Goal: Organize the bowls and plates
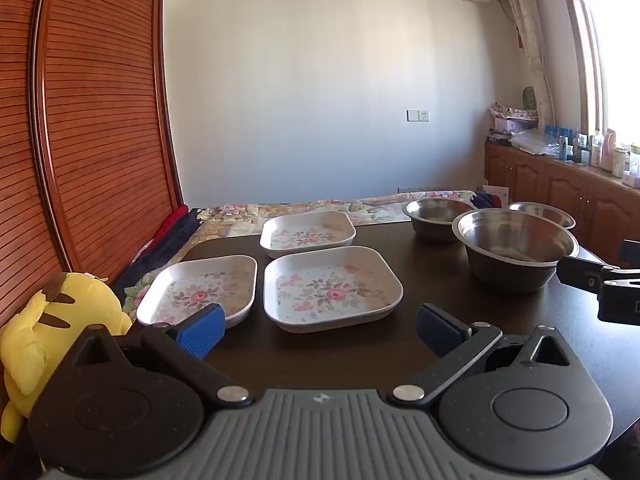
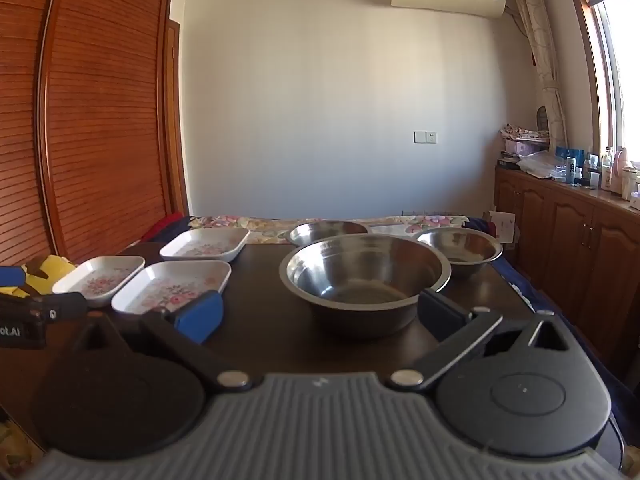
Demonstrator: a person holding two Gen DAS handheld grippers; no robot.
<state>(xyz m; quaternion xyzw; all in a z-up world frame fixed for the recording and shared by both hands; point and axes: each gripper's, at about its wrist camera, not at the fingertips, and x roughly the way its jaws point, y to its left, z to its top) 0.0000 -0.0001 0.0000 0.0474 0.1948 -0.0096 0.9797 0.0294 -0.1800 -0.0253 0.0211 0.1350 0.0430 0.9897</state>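
Note:
Three square white plates with pink flowers lie on the dark table (image 1: 360,360): a near middle plate (image 1: 332,287), a left plate (image 1: 200,290) and a far plate (image 1: 307,233). Three steel bowls stand to the right: a large near bowl (image 2: 365,280), a far middle bowl (image 2: 328,231) and a far right bowl (image 2: 460,249). My left gripper (image 1: 320,330) hangs open just in front of the near middle plate, nothing between its blue pads. My right gripper (image 2: 320,316) is open in front of the large bowl, apart from it.
A yellow plush toy (image 1: 52,336) sits off the table's left edge. A slatted wooden wardrobe (image 1: 80,120) stands at the left. A flowered bedspread (image 1: 320,206) lies behind the table. Wooden cabinets (image 2: 568,232) with bottles on top run along the right wall.

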